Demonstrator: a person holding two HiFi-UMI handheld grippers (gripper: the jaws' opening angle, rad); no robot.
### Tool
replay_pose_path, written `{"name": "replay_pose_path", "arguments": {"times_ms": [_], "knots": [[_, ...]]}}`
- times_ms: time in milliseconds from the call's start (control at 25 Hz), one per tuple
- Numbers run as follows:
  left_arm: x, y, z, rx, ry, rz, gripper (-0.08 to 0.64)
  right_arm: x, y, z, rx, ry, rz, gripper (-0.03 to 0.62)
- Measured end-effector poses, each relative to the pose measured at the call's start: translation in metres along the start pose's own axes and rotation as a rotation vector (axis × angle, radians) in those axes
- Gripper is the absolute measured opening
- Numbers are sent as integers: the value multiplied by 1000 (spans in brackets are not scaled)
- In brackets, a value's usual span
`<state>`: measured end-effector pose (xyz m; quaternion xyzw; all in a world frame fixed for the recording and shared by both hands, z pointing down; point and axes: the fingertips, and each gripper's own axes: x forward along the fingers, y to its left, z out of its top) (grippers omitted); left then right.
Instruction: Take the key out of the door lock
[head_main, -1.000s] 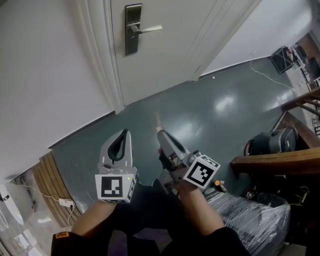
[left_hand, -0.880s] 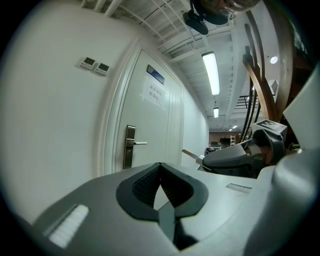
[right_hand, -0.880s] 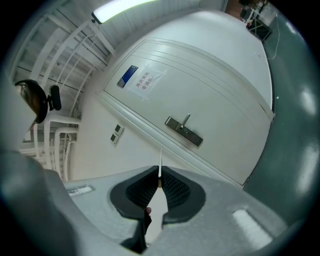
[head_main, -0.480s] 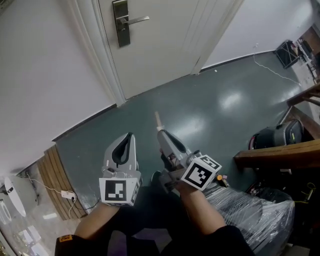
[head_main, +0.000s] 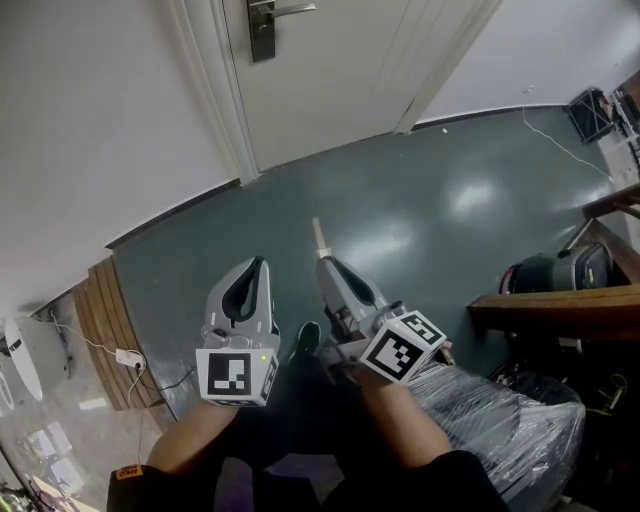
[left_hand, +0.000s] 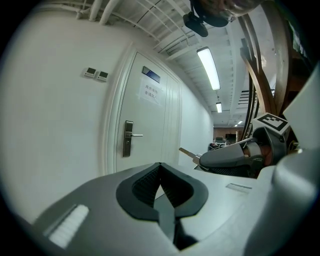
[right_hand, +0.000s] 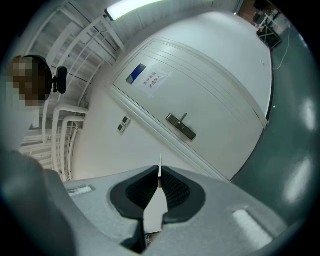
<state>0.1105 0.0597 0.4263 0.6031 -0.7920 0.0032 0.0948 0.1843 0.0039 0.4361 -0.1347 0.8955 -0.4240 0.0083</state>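
Observation:
The white door (head_main: 330, 80) stands closed at the top of the head view, its metal lock plate and lever handle (head_main: 262, 22) at the upper edge. The same lock plate (left_hand: 128, 138) shows in the left gripper view, and again (right_hand: 181, 126) in the right gripper view. My right gripper (head_main: 322, 262) is shut on a thin pale key (head_main: 318, 236), whose blade sticks out past the jaw tips toward the door. Seen edge-on, the key (right_hand: 160, 172) sits between the pads. My left gripper (head_main: 262, 264) hangs beside it, shut and holding nothing. Both are well back from the door.
Dark green floor (head_main: 400, 210) lies between me and the door. A wooden bench (head_main: 560, 305) with a dark bag (head_main: 545, 275) is at the right. A plastic-wrapped bundle (head_main: 500, 420) is at the lower right. A slatted wooden panel (head_main: 100, 320) and a power strip (head_main: 127, 356) are at the left.
The lock plate has slid toward the top edge of the head view and more floor lies ahead of the grippers. Both grippers keep the same pose, the key still in the right one.

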Motion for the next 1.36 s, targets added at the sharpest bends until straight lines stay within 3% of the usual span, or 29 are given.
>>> {"name": "replay_pose_path", "arguments": {"times_ms": [680, 1360], "knots": [[4, -7, -11, 14, -12, 1, 18, -12, -10, -3, -56, -8, -42, 12], [25, -19, -11, 7, -2, -30, 18, -10, -24, 8, -37, -9, -50, 12]]}}
